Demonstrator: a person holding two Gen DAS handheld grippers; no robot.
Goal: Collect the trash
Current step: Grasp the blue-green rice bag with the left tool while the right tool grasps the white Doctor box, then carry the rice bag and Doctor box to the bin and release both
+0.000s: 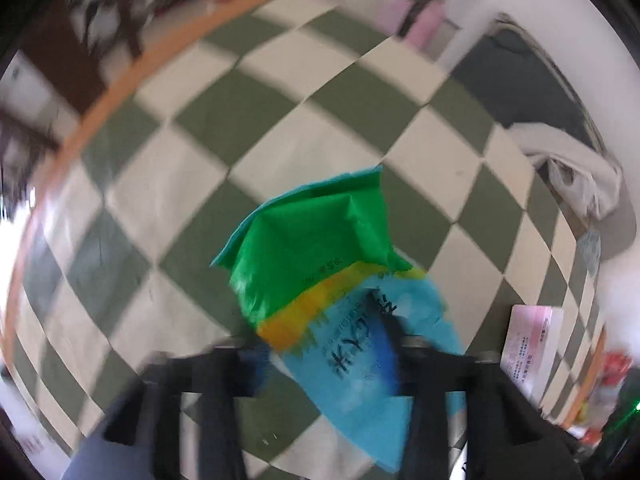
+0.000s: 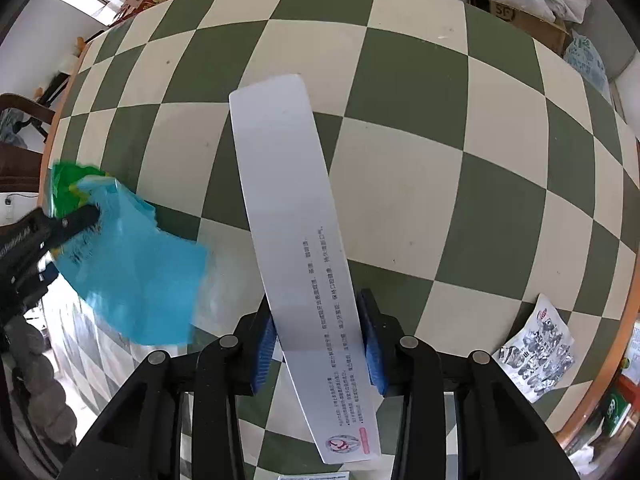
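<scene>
My left gripper is shut on a crumpled green, yellow and blue plastic wrapper and holds it above the checkered table; the view is blurred. In the right wrist view the same wrapper hangs from the left gripper at the far left. My right gripper is shut on a long white paper box with small printed text, pinched between the blue pads and sticking forward over the table.
A printed black-and-white sachet lies on the table at the right edge. A cardboard box with white bags stands at the far right. A pink-white box shows in the left wrist view. A chair stands left.
</scene>
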